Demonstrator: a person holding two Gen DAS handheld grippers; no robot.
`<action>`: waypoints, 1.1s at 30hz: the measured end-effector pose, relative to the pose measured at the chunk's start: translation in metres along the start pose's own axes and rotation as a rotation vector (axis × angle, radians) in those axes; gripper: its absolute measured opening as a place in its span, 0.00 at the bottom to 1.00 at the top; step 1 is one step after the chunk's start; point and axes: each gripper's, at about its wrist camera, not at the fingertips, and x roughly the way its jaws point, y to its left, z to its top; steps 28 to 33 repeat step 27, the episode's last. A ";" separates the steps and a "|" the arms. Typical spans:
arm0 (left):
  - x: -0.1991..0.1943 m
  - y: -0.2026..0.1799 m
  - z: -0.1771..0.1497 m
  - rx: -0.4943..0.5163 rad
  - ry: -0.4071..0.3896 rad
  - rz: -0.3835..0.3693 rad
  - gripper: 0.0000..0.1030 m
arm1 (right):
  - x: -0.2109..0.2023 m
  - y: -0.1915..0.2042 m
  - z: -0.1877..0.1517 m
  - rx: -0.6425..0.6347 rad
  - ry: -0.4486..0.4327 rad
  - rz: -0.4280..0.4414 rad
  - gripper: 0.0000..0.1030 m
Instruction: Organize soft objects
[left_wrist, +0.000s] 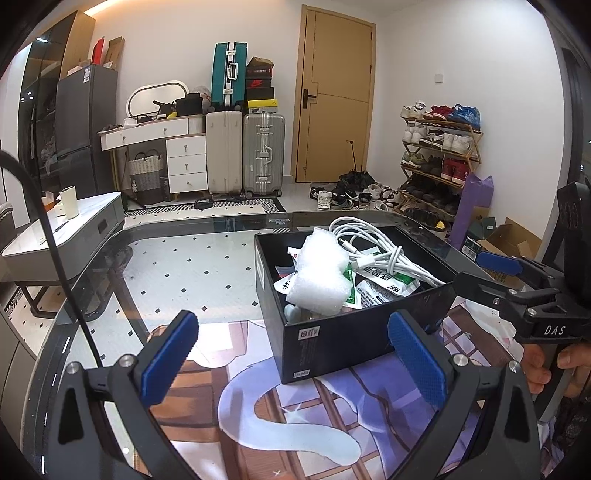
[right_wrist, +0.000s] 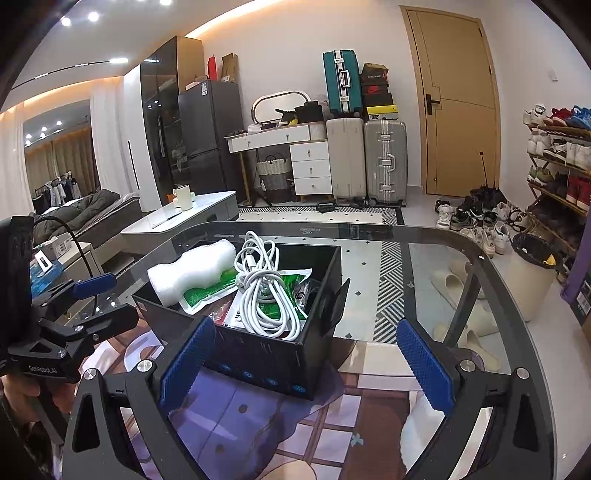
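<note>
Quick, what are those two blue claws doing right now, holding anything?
Left gripper: open, holding nothing, near the black box.
Right gripper: open, holding nothing.

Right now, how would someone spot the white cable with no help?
Find the black box on the glass table. The white cable lies coiled on top of the packets inside, beside a lump of bubble wrap. It alone is a looped cord.
</note>
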 end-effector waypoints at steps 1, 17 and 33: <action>0.000 0.000 0.000 0.000 -0.001 0.001 1.00 | 0.000 0.001 0.000 0.000 0.001 -0.001 0.97; -0.003 -0.003 0.000 0.024 -0.005 0.015 1.00 | 0.001 -0.001 0.000 0.001 0.003 -0.004 0.97; -0.002 -0.009 0.002 0.023 -0.010 0.019 1.00 | 0.000 -0.002 -0.001 0.002 0.006 -0.008 0.97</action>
